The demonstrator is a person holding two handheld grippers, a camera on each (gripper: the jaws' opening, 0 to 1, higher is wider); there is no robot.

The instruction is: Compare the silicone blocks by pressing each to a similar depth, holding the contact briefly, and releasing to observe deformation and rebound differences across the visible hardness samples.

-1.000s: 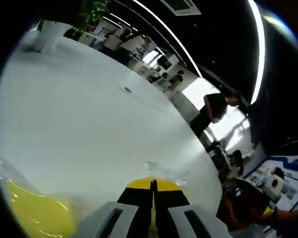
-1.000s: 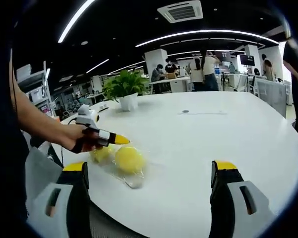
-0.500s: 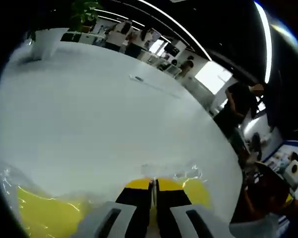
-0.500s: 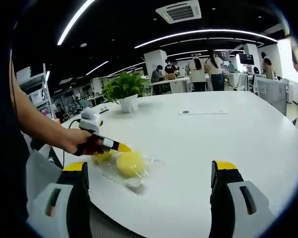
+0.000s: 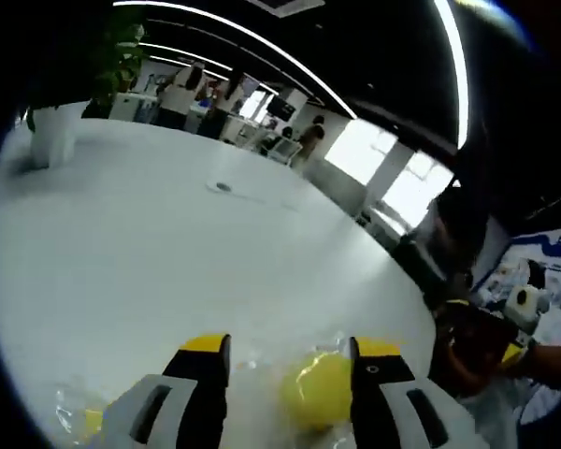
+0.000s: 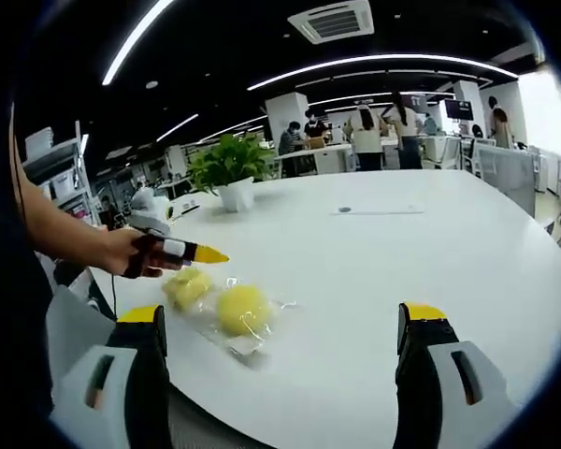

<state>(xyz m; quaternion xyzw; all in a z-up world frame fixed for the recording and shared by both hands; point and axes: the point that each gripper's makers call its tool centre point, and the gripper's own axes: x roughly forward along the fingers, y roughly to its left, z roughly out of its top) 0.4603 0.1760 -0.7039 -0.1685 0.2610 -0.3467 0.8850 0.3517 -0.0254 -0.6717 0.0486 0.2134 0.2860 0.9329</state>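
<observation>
Two soft yellow silicone blocks lie in a clear plastic bag on the white table [image 6: 383,262]. In the right gripper view the rounder block [image 6: 243,309] sits beside the paler block [image 6: 189,285]. A hand holds my left gripper [image 6: 210,254] just above the paler one, apart from it. In the left gripper view my left gripper [image 5: 290,351] stands open, and the round block [image 5: 318,388] shows low between its jaws with the bag crinkled around it. My right gripper [image 6: 285,318] is open, wide apart, short of the blocks and holding nothing.
A potted plant [image 6: 232,192] stands at the back of the table [image 5: 168,234], and its pot [image 5: 51,140] shows at far left in the left gripper view. A small dark disc [image 6: 344,210] lies mid-table. People stand at desks behind.
My left gripper's jaws were shut and down on a yellow block; now they are open and lifted off it. The bag with the blocks has settled flat. The right gripper stays as it was.
</observation>
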